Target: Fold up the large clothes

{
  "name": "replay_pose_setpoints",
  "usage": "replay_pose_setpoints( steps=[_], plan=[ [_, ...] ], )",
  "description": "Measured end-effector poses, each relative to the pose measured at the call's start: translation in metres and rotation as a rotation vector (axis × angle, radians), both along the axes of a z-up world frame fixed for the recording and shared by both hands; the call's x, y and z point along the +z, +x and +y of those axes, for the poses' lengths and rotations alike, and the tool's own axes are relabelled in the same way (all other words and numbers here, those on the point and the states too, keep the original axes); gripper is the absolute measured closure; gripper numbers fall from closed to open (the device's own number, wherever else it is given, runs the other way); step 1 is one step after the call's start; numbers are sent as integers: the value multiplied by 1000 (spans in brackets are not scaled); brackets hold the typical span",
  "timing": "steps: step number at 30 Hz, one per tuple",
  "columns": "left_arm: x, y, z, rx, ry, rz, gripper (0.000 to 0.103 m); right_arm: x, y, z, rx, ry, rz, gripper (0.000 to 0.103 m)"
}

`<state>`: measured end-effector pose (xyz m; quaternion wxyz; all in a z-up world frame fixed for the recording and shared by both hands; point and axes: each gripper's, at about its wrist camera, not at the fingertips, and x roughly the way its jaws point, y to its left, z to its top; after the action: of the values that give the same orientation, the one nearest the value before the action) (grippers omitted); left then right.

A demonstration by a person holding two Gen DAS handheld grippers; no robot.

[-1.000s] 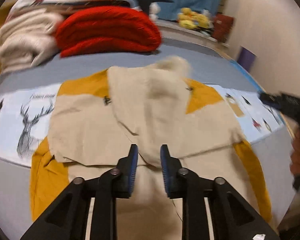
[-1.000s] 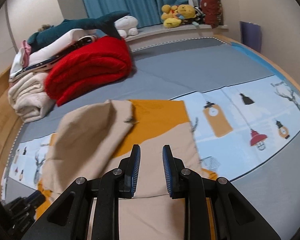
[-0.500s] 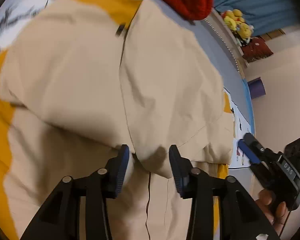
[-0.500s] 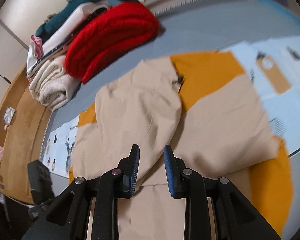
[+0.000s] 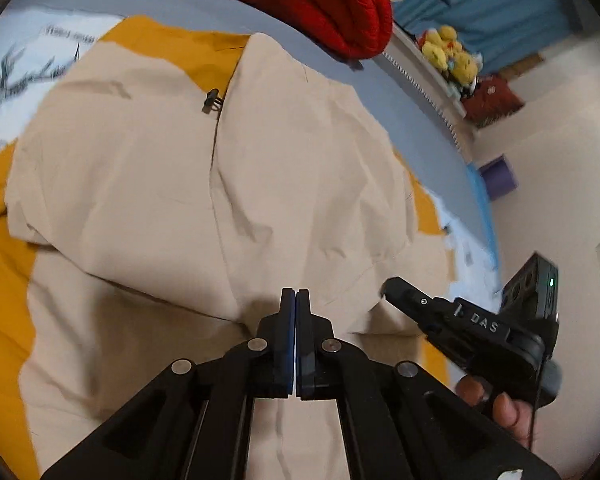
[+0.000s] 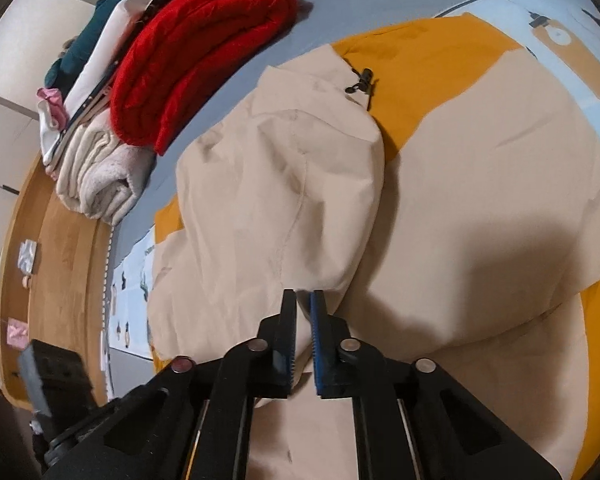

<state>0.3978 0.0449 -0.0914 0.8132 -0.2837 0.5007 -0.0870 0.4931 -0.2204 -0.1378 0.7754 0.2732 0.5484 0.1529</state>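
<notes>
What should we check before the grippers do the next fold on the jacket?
1. Left gripper closed at the edge of the beige flap: ok.
2. Cloth really caught between its pads: cannot tell.
3. Right gripper nearly closed, with beige cloth showing in the narrow gap: ok.
4. Side parts of the beige-and-mustard jacket already folded in over its middle: ok.
5. Flap lying smooth: not ok, it is creased and puffy.
6. Red folded blanket apart from the jacket, with grey bed showing between them: ok.
</notes>
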Motion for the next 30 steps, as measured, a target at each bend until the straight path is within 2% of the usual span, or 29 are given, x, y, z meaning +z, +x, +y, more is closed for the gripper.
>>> replay_pose_setpoints(
  steps=[2,4,7,10,13,15,17,19,20,23,25,27,28,30],
  plan=[
    [0,0,-10,-38,43,-8,103,-11,0,-2,-17,-56,52,96],
    [-3,1,-24,-89,54,-20,103,-22,-1,-3,-35,-114,108,96],
    [-17,4,-38,-136,98,16,97,-22,-2,-5,-46,-136,111,95],
    [-38,8,-39,-130,168,118,97,3,-5,-9,-93,-156,-9,94],
    [-34,8,-31,-95,135,132,97,32,-7,-1,-66,-118,-163,89],
    [-26,8,-28,-90,132,120,97,36,-6,14,16,-60,-197,71],
    [-19,6,-22,-76,139,121,97,25,-3,29,92,-3,-151,69],
    [-15,4,-15,-63,146,138,97,13,-3,40,127,-1,-107,69],
    [-14,3,-13,-57,155,143,97,3,-2,45,141,-20,-72,69],
    [-8,2,-7,-32,168,143,97,-23,-1,57,169,-171,33,69],
    [-2,-1,-1,-6,165,134,97,-26,-2,58,162,-189,40,69],
    [5,-3,4,14,168,119,97,-12,-4,61,145,-243,-7,69],
    [8,-3,6,22,170,114,97,0,-7,63,142,-261,-65,69],
    [13,-6,13,44,171,107,97,21,-13,69,138,-251,-153,69]
  ],
)
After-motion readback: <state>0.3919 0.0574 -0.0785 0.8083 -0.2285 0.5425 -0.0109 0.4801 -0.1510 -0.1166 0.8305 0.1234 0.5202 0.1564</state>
